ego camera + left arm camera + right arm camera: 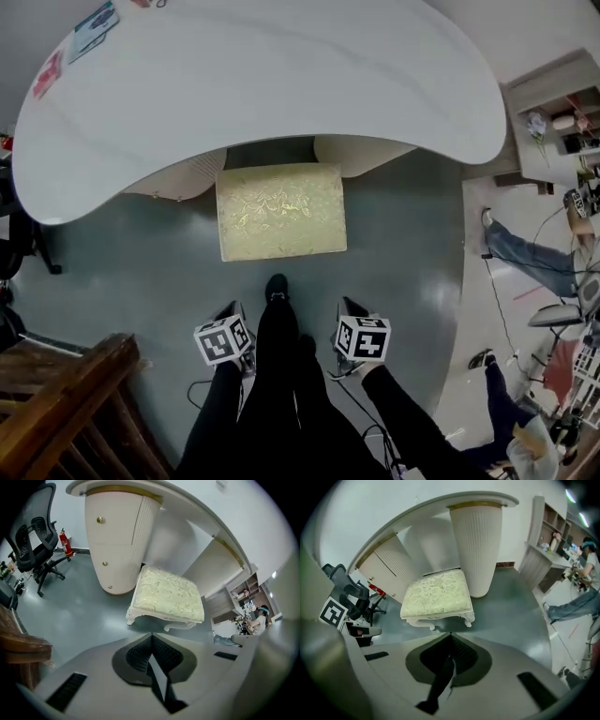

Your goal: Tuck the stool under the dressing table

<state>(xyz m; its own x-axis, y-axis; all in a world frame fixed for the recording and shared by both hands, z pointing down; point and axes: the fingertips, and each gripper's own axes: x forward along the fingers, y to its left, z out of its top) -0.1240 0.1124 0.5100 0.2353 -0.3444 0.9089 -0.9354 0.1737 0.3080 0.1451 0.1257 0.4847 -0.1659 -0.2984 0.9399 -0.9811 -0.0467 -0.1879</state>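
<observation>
The stool [281, 211] has a cream patterned cushion and white carved legs. It stands on the grey floor between the two ribbed pedestals of the white dressing table [281, 75], its far edge under the tabletop's rim and most of the seat sticking out. Both grippers hang low in front of it, apart from it. My left gripper [232, 307] is shut on nothing, as is my right gripper [347, 303]. From the left gripper [151, 634] the stool [168, 595] lies ahead to the right. From the right gripper [450, 633] the stool [436, 592] lies straight ahead.
My own legs and a black shoe [277, 286] stand just before the stool. A wooden frame [66, 394] sits at the lower left. A black office chair [33, 541] and a fire extinguisher [65, 543] are to the left. People and shelves [562, 112] crowd the right side.
</observation>
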